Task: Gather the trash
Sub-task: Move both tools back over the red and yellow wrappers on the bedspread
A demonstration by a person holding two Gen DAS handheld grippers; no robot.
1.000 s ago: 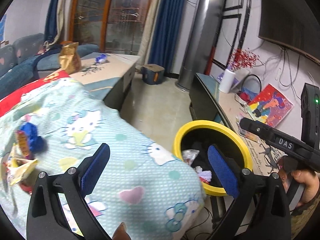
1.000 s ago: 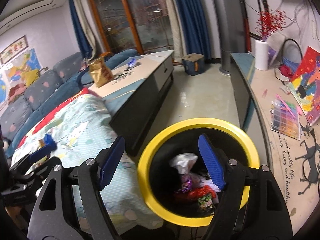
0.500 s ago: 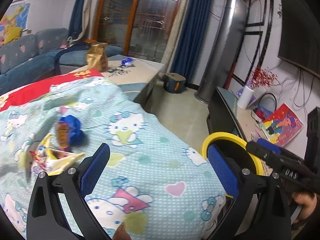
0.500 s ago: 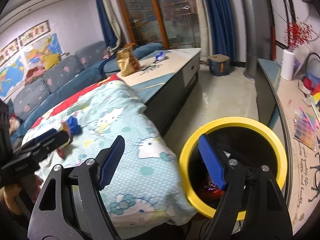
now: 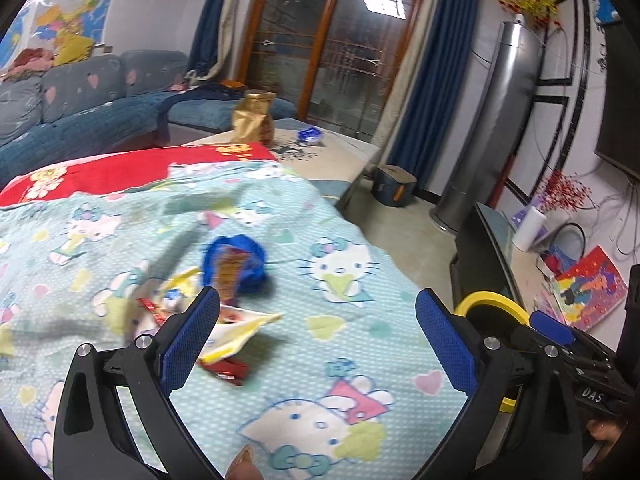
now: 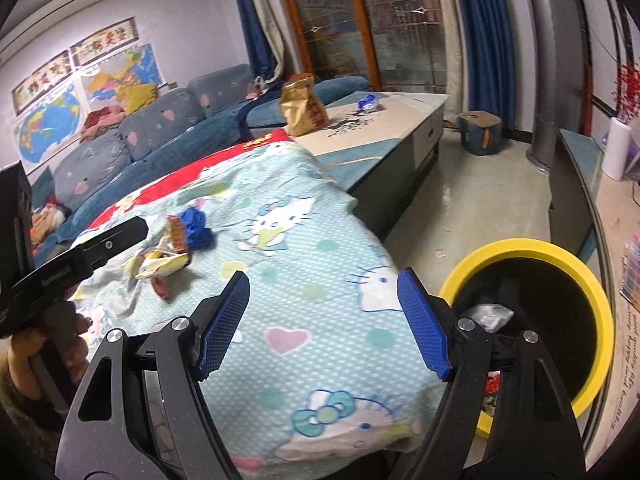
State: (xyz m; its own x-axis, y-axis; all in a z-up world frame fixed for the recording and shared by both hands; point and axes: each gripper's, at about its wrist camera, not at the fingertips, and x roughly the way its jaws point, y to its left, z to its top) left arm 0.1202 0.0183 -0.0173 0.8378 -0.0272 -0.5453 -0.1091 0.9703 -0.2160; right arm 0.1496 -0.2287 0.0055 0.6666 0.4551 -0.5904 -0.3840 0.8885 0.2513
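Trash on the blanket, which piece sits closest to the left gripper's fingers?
The yellow-and-white wrapper, right beside the left gripper's left finger; the blue crumpled wrapper lies farther back.

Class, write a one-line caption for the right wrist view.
Open right gripper above a cartoon-print blanket, wrappers left, yellow-rimmed bin right.

Wrappers on blanket; bin right

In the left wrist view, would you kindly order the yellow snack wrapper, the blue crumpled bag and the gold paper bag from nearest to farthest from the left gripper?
From the left gripper:
1. Yellow snack wrapper, on the blanket beside its left finger.
2. Blue crumpled bag, just beyond, mid-blanket.
3. Gold paper bag, upright on the far table.
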